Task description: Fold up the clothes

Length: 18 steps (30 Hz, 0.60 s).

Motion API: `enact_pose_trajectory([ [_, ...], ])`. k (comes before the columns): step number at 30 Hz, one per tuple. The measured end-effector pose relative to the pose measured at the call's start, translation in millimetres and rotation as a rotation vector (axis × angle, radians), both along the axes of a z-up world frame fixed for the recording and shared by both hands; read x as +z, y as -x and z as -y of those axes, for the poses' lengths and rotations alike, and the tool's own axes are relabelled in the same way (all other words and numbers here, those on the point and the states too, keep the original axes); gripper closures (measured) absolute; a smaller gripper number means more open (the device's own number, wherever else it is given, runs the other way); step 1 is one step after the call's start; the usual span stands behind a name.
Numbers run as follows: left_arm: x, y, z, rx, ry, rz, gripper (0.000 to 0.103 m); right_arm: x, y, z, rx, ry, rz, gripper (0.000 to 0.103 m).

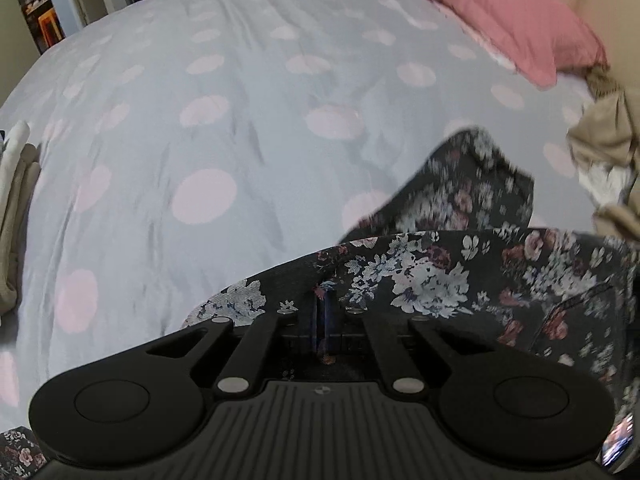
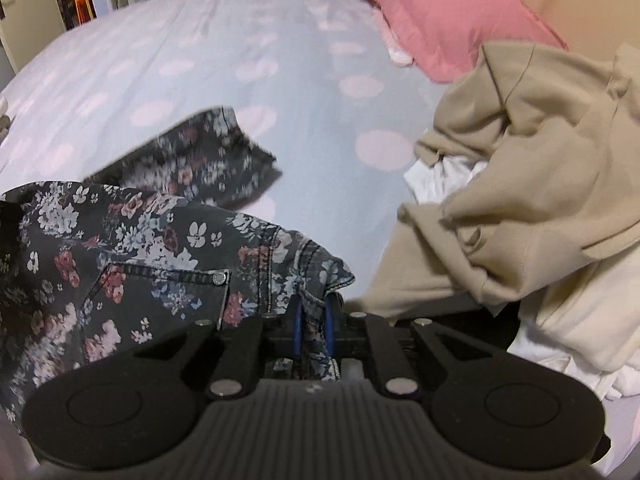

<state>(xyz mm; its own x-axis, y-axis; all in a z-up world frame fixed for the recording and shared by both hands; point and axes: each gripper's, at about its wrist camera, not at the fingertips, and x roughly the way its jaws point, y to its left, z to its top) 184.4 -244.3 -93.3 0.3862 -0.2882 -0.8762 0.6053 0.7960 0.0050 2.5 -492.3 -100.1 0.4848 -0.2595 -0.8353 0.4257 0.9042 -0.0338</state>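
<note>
So far little folding shows: the floral jeans (image 2: 132, 264) hang by their waist over the bed (image 1: 200, 80), one leg trailing blurred onto the cover. Both grippers hold that waistband, the left gripper (image 1: 322, 312) pinched almost flat on its edge, the right gripper (image 2: 314, 312) narrowly clamped on a bunched fold near the pocket. To the right a beige hoodie (image 2: 540, 168) lies crumpled on white clothes (image 2: 444, 176), unfolded, beside a pink pillow (image 2: 440, 12). At the left view's edge sits what may be a folded pale stack (image 1: 16, 200), cut off. Most of the jeans are hidden under the grippers, so whether the legs lie aligned is unclear.
</note>
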Motion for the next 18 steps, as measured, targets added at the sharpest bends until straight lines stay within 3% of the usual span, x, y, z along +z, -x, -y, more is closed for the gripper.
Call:
enact_pose_trajectory([
  [6, 53, -7, -14, 0.017, 0.081, 0.098, 0.102, 33, -21, -15, 0.046, 0.118, 0.063, 0.091],
  [13, 131, 16, -45, -0.013, 0.260, 0.202, 0.102, 118, -39, -17, 0.044, 0.270, 0.214, 0.091],
  [18, 141, 53, -61, -0.112, 0.275, 0.186, 0.102, 138, -23, -18, 0.032, 0.270, 0.196, 0.091],
])
